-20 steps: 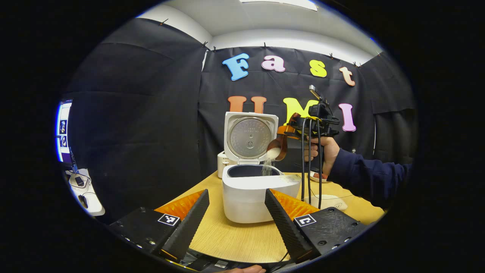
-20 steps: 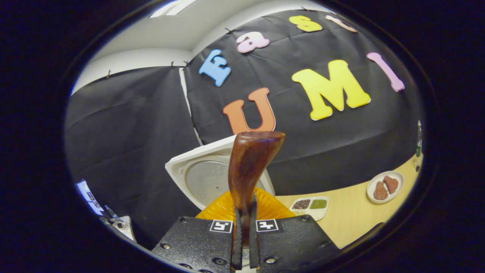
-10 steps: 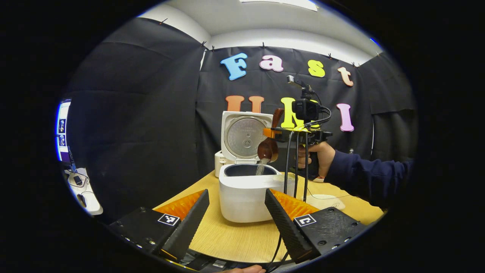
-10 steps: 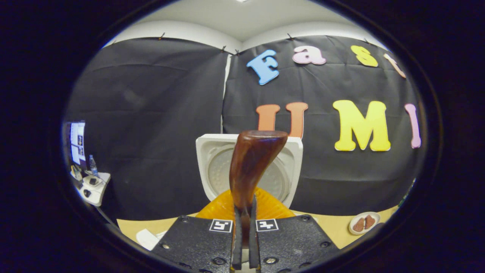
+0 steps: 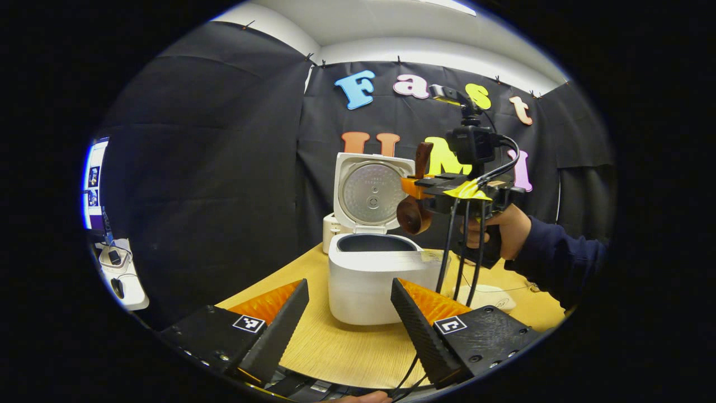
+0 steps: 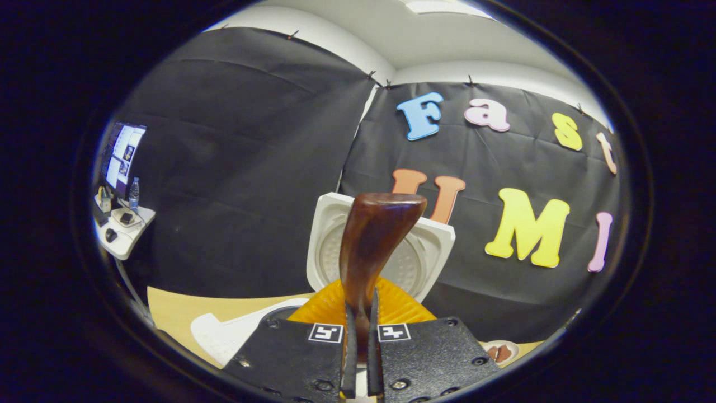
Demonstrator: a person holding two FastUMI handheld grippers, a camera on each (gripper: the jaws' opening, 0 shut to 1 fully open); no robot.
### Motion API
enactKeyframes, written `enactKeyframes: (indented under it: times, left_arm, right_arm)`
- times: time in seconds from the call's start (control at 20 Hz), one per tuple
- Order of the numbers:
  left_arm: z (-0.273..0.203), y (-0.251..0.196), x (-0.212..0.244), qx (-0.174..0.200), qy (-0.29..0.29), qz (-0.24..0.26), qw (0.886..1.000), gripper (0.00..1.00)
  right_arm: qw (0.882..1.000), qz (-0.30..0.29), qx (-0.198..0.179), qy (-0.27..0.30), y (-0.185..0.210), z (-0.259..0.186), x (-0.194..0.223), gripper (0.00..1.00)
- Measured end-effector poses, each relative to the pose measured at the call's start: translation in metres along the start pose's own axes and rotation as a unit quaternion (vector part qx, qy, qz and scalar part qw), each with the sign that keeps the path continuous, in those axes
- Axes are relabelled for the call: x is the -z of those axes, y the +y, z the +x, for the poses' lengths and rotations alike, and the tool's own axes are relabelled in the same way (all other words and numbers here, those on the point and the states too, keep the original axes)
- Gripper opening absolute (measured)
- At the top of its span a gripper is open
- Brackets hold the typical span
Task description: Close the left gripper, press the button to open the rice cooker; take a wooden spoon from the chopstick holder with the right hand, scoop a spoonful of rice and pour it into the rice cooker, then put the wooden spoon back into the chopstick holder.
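Your left gripper (image 5: 349, 319) sits nearest at 6 o'clock in the left gripper view, fingers spread wide with nothing between them, low over the wooden table (image 5: 347, 350). Just beyond it stands the rice cooker (image 5: 380, 277), lid (image 5: 372, 193) upright and open. At 2 o'clock from the pot your right gripper (image 6: 359, 347) is clamped on the wooden spoon (image 5: 415, 210), handle up and bowl hanging above the pot's rim, with the hand (image 5: 503, 229) behind it

White rice cooker (image 5: 380, 280), dark brown wooden spoon (image 6: 372, 240)
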State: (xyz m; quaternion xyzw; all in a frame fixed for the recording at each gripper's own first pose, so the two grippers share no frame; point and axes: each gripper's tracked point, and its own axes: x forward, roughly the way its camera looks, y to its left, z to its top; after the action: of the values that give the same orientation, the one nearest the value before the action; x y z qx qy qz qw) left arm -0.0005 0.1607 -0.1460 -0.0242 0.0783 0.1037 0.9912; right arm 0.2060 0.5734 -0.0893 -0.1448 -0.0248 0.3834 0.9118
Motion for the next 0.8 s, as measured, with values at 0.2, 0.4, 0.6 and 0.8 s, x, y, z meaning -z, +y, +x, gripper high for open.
enactKeyframes:
  times: [0.2,0.4,0.6,0.8]
  left_arm:
    - [0.009,-0.011,-0.002,-0.001,-0.007,-0.003,1.000,0.94]
    - [0.016,-0.039,0.001,0.018,-0.002,-0.012,1.000,0.94]
    - [0.021,-0.068,-0.005,0.035,-0.004,-0.005,0.999,0.94]
    - [0.028,-0.094,-0.015,0.049,-0.014,0.010,0.999,0.94]
  right_arm:
    - [0.999,0.049,0.007,0.017,-0.030,-0.033,0.007,0.09]
    - [0.996,0.069,0.057,0.013,-0.089,-0.072,0.003,0.09]
    - [0.988,0.095,0.114,0.040,-0.151,-0.105,0.024,0.09]
    - [0.970,0.127,0.198,0.065,-0.225,-0.148,0.044,0.09]
